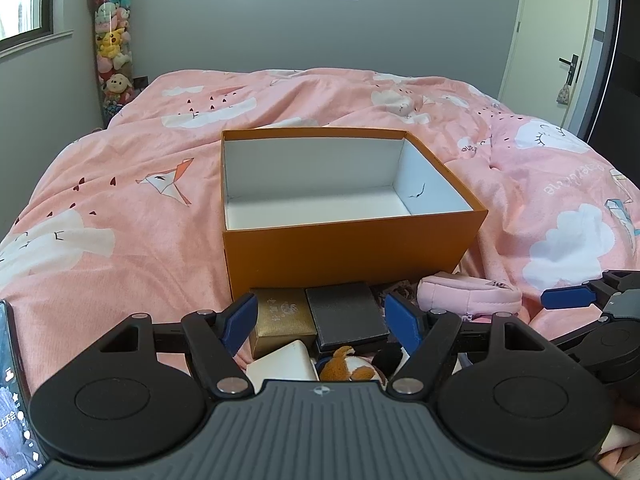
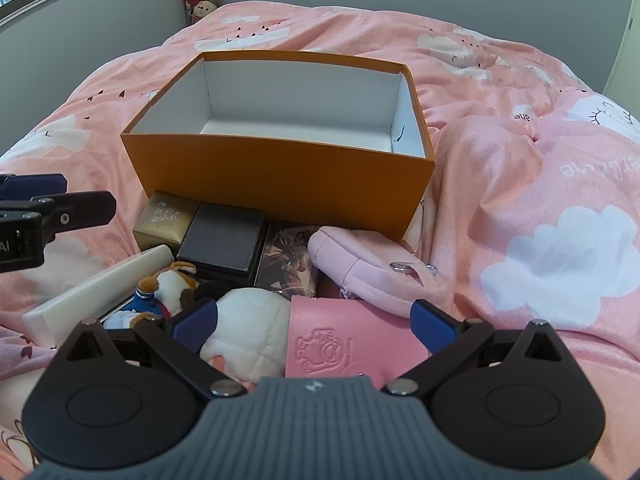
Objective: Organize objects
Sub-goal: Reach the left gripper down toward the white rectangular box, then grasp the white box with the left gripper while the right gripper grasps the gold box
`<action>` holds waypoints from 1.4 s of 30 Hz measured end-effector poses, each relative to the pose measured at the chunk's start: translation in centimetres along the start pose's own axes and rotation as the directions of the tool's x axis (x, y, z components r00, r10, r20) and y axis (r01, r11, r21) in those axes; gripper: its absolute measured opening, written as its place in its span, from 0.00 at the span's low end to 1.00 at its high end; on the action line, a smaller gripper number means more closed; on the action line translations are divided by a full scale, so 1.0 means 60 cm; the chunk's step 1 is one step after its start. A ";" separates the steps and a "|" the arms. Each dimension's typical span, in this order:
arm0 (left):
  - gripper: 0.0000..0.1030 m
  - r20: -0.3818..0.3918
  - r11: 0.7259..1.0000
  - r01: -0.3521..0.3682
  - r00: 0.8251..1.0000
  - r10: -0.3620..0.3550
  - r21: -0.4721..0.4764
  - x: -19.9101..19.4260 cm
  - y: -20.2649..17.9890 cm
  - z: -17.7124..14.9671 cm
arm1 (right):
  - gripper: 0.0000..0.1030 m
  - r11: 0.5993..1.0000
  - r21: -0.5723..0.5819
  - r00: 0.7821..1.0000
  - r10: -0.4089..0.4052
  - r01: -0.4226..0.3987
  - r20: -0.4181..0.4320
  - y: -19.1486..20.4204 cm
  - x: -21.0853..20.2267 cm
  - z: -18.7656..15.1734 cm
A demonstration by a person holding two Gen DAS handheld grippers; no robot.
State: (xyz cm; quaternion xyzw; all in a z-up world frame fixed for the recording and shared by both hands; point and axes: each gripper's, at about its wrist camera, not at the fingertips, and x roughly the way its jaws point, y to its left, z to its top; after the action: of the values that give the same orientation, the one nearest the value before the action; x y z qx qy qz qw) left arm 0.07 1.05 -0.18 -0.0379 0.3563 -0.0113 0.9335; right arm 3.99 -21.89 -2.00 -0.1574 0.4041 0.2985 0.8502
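A bed covered by a pink duvet [image 1: 132, 208] with white cloud prints fills both views. On the middle of the duvet sits an open orange box [image 1: 340, 246], white inside and empty, its long axis running side to side across the bed. A cluster of small things lies on the duvet against the box's near long wall, toward the near edge of the bed.

In that cluster, from the left: a gold gift box [image 1: 280, 320] and a dark grey box [image 1: 346, 312] stand side by side, touching the orange wall. A floral-patterned card [image 2: 286, 258] lies next, then a pale pink pouch [image 2: 360, 264] at the right end. Nearer the bed's edge lie a white oblong case [image 2: 96, 292], a small brown-and-white plush toy [image 2: 172, 280], a larger white plush [image 2: 248, 328] and a pink embossed wallet [image 2: 340, 344].

The left gripper [image 1: 320, 320] has its jaws apart and holds nothing; the gold and grey boxes lie just ahead between its fingers. The right gripper [image 2: 312, 322] is spread wide, also holding nothing, poised above the white plush and the wallet, which lie between its fingers. Each hand appears nearest to the things on its own side, with the orange box straight beyond.
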 end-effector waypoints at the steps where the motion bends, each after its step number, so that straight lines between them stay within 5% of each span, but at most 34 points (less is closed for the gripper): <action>1: 0.83 -0.002 1.000 0.002 1.000 -0.002 0.000 0.001 0.000 0.000 | 0.99 1.000 0.000 1.000 0.001 -0.001 0.000 0.000 0.000 0.000; 14: 0.78 -0.081 0.998 0.039 0.996 -0.044 -0.053 0.009 0.038 0.014 | 0.99 0.998 -0.016 0.997 0.060 -0.061 -0.044 -0.005 0.012 0.013; 20: 0.76 -0.170 0.993 0.061 0.982 -0.077 -0.101 0.024 0.076 0.028 | 0.75 0.986 -0.039 0.984 0.157 -0.161 -0.089 -0.001 0.030 0.050; 25: 0.77 -0.343 0.972 0.159 0.915 -0.210 -0.172 0.065 0.090 0.028 | 0.71 0.963 -0.025 0.956 0.261 -0.267 -0.135 0.020 0.055 0.080; 28: 0.81 -0.436 0.974 0.131 0.878 -0.199 -0.183 0.094 0.095 0.025 | 0.69 0.954 -0.064 0.948 0.283 -0.294 -0.149 0.039 0.063 0.085; 38: 0.82 -0.677 0.960 0.053 0.698 -0.233 -0.276 0.181 0.109 0.008 | 0.68 0.940 -0.121 0.938 0.295 -0.319 -0.184 0.045 0.095 0.086; 42: 0.83 -0.701 0.961 0.037 0.676 -0.226 -0.274 0.195 0.105 0.002 | 0.68 0.936 -0.121 0.933 0.303 -0.329 -0.196 0.041 0.105 0.088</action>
State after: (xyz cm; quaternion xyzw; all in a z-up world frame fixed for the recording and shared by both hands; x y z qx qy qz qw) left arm 8.84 6.76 -8.37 -0.1673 0.6916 -0.0503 0.7008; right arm 8.67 -14.90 -3.68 -0.1800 0.4732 0.4466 0.7377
